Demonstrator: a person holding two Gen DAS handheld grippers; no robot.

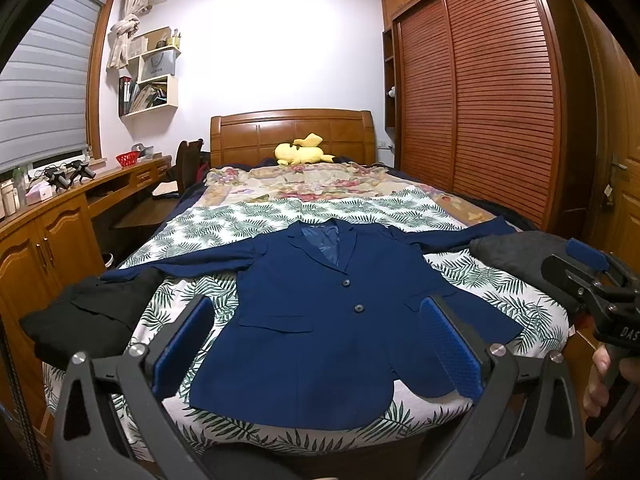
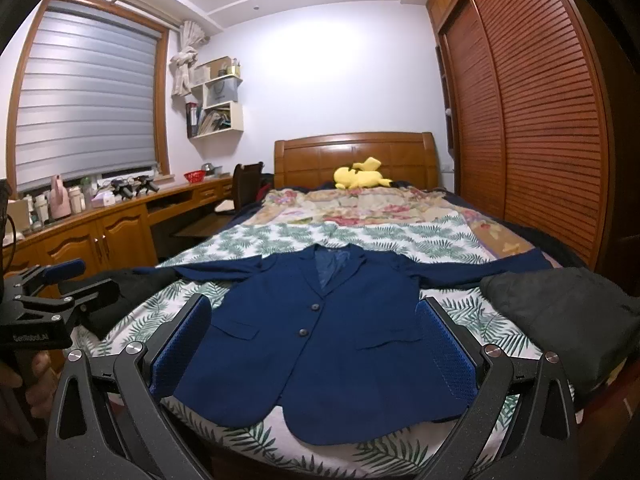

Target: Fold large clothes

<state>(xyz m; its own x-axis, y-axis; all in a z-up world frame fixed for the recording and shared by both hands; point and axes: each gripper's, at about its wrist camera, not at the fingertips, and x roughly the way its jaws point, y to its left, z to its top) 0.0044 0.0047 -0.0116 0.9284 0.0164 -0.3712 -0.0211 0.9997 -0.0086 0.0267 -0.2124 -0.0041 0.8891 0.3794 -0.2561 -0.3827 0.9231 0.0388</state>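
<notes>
Both grippers are hovering wide open and empty just short of the bed foot: left gripper, right gripper. The navy jacket is lying flat ahead, hem nearest, collar farthest, sleeves apparently spreading sideways; neither gripper looks nearer.

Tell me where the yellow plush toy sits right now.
In both wrist views the yellow plush toy lies at the far end of the bed, against the wooden headboard, well beyond the navy blazer spread flat near the foot.
</notes>
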